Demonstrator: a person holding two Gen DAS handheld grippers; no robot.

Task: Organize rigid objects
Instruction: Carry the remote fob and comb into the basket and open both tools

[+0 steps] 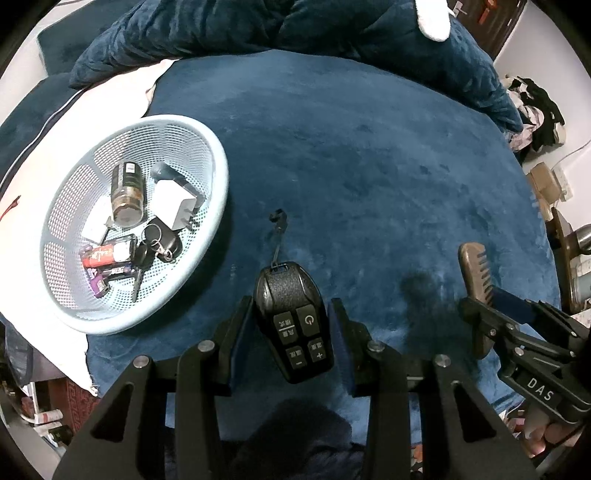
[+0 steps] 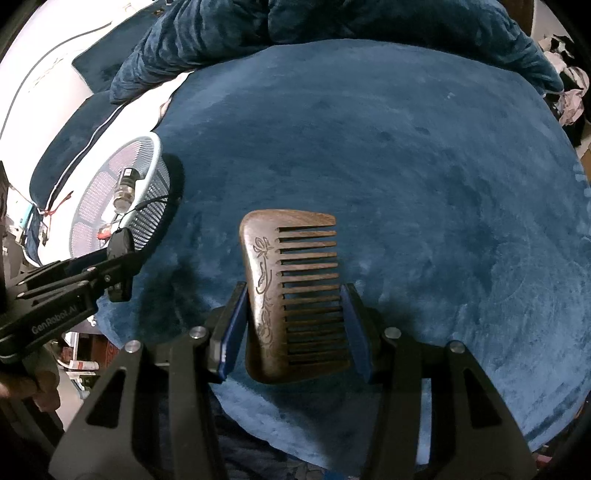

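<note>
My left gripper (image 1: pixel 291 306) is shut on a black remote key fob (image 1: pixel 293 325) with several buttons. Its strap and clip (image 1: pixel 277 229) trail away over the blue blanket. My right gripper (image 2: pixel 294 290) is shut on a carved wooden comb (image 2: pixel 295 295), teeth pointing right, held above the blanket. In the left wrist view the comb (image 1: pixel 474 273) and the right gripper (image 1: pixel 480 314) show at the right edge. The left gripper (image 2: pixel 120 269) with the fob (image 2: pixel 120 240) appears at the left of the right wrist view. A light blue mesh basket (image 1: pixel 218 155) sits to the left.
The basket (image 2: pixel 155 147) holds a small cylinder (image 1: pixel 127 194), a white plug (image 1: pixel 173 203), car keys (image 1: pixel 160 240) and a red lighter (image 1: pixel 107 254). Rumpled blue bedding (image 1: pixel 221 29) lies at the back. A white pillow (image 1: pixel 22 192) lies left, and clutter lies beyond the bed's right edge.
</note>
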